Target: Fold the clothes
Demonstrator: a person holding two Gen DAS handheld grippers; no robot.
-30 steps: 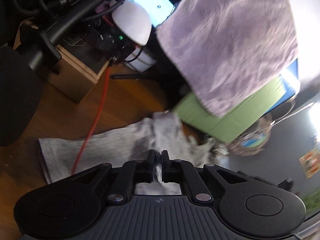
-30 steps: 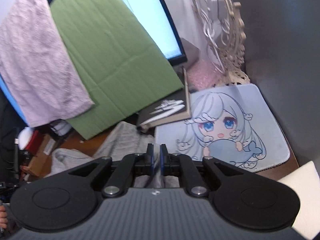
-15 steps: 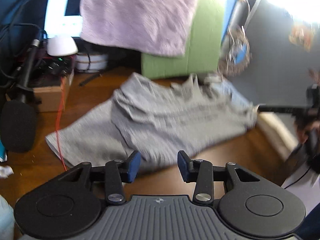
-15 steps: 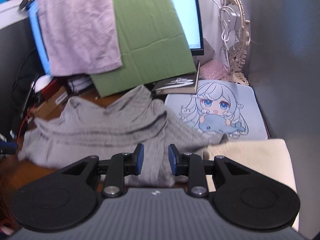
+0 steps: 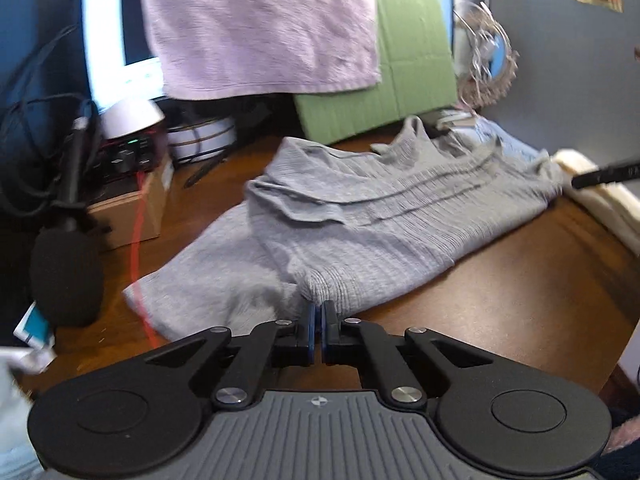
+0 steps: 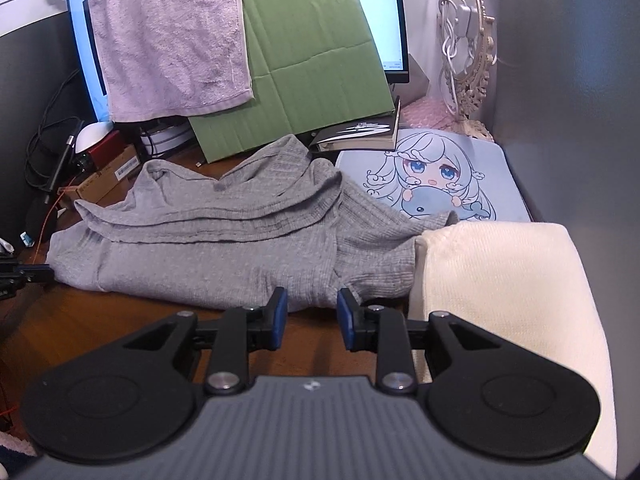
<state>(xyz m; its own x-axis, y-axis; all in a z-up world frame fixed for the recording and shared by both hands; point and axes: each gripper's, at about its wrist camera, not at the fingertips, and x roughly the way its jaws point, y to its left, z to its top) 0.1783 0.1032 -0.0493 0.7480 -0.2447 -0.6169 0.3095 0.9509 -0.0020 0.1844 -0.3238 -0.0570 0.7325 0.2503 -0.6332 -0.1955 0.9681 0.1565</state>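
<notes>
Two grips are what this fold needs, and I have only one. I judge a first fold laid over the grey garment [image 6: 224,240], which sprawls across the wooden desk [image 5: 500,280] beside the cream folded cloth [image 6: 500,280]; the next fold wants both near-edge corners lifted together. My left gripper [image 5: 318,312] has just clenched at the near hem, seemingly pinching fabric, though blur hides it. My right gripper [image 6: 311,308] stands parted, its jaws just short of the hem, nothing between them.
</notes>
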